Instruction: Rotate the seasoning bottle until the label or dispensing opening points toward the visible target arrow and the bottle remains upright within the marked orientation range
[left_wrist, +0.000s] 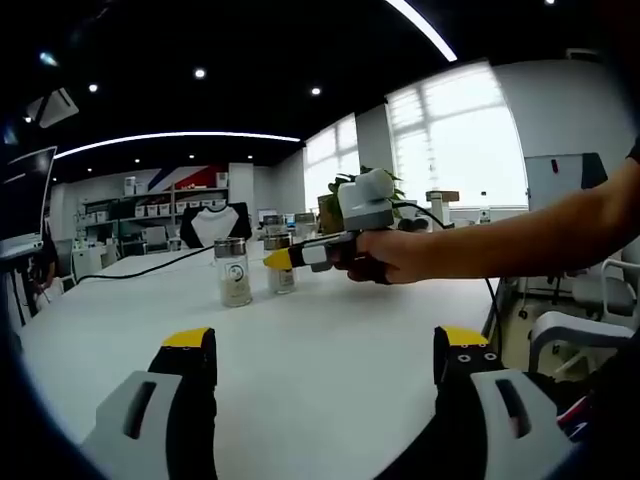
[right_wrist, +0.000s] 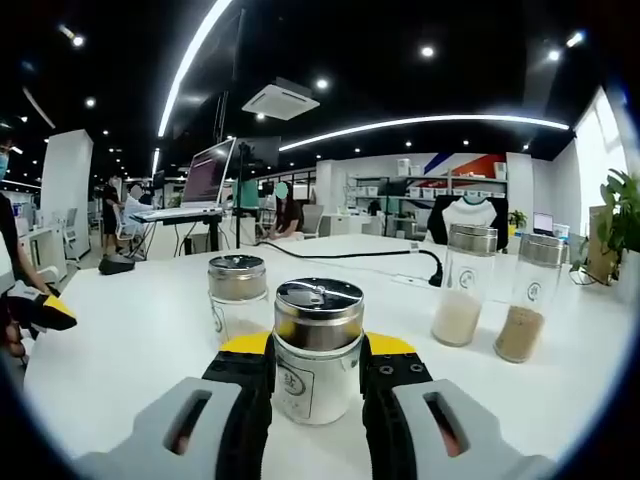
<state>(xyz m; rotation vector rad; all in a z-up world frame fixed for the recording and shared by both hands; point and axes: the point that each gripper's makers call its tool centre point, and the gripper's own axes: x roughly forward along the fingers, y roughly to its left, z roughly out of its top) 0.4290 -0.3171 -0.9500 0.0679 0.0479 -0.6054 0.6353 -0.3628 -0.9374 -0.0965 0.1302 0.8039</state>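
Seasoning bottle first: in the right gripper view, sits upright near the table's close edge, right gripper pinching its glass body just under the metal shaker lid. Probably light, rigid, bit slippery, so best held low on the glass. Left gripper view: left gripper spread wide over bare table, holding nothing; two taller jars toward the far edge.
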